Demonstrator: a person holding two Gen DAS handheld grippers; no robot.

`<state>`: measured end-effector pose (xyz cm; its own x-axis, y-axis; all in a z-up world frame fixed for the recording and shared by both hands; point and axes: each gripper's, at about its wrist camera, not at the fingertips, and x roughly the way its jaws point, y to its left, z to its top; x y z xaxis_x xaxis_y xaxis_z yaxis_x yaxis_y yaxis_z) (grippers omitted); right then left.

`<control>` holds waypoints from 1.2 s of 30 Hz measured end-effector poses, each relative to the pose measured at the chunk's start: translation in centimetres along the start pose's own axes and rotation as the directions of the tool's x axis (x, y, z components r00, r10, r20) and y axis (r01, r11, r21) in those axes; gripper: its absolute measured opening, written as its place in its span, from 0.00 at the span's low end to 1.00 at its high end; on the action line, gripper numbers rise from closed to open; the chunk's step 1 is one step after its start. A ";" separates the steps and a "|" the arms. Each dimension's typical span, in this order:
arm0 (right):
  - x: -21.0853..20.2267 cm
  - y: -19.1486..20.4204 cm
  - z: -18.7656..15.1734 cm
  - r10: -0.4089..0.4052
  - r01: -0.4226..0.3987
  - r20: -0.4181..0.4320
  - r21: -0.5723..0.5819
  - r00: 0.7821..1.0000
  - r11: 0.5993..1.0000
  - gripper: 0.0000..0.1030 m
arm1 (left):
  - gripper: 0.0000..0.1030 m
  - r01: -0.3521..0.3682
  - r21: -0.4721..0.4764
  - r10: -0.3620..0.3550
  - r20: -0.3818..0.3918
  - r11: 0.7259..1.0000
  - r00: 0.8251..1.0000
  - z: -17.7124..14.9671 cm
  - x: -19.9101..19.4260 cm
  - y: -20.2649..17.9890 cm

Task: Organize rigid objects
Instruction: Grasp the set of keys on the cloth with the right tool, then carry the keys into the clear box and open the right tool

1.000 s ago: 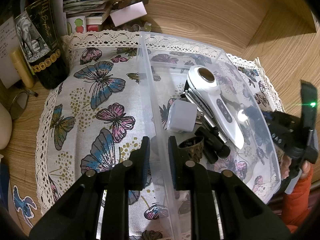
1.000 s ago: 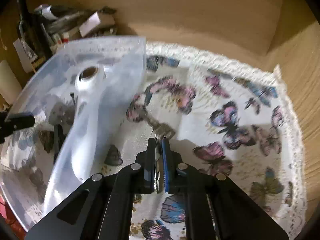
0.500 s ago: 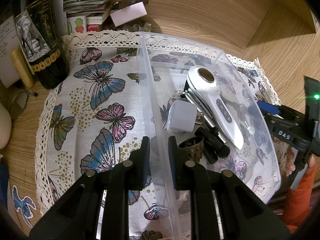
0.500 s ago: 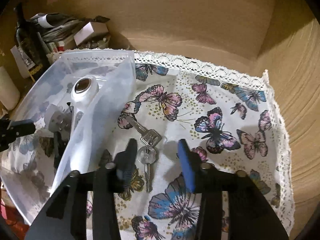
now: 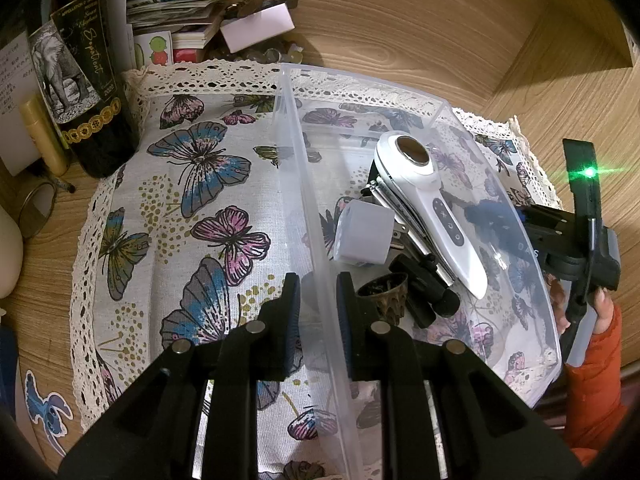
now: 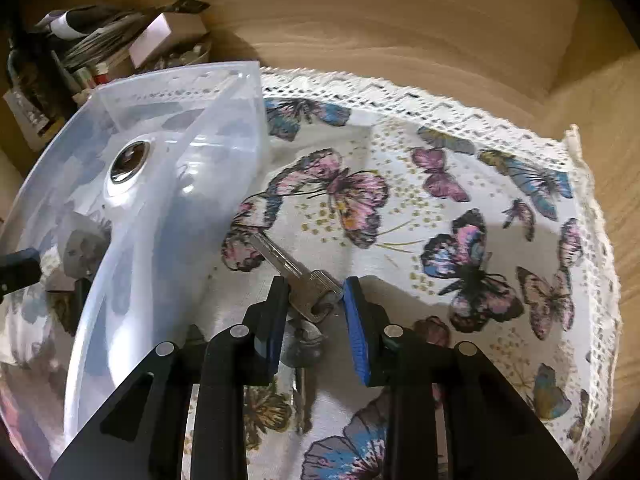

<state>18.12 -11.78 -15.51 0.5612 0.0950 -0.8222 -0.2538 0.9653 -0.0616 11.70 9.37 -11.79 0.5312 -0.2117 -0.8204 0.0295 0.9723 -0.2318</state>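
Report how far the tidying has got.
Done: the white handheld device, white cube and black tool lie in the clear bin. In hand: left tongs clamp the bin wall; right tongs are closing around the keys. Left: lifting the keys into the bin.

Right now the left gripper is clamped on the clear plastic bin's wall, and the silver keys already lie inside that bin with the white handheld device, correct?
Not quite. The right wrist view shows the silver keys on the butterfly-print cloth, outside the clear plastic bin, between the closing right gripper jaws. The left gripper clamp and white handheld device stand.
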 end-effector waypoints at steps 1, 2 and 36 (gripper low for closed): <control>-0.3 0.0 -0.1 -0.007 0.007 0.007 -0.002 1.000 1.000 0.25 | 0.16 -0.001 0.001 0.001 -0.001 1.000 1.000 0.0 0.0 0.0; -0.8 0.0 -0.2 -0.013 0.013 0.024 0.003 1.000 1.000 0.25 | 0.16 -0.001 0.001 0.001 0.000 1.000 1.000 0.0 0.0 0.0; -11.7 8.7 2.6 0.186 -0.123 0.320 -0.206 0.929 0.971 0.25 | 0.17 0.003 -0.006 -0.003 0.004 1.000 1.000 0.0 0.2 0.0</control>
<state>11.40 -3.91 -5.02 0.7262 0.3455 -0.5944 -0.4780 0.8751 -0.0754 11.84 9.32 -11.92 0.5343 -0.2144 -0.8177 0.0264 0.9711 -0.2374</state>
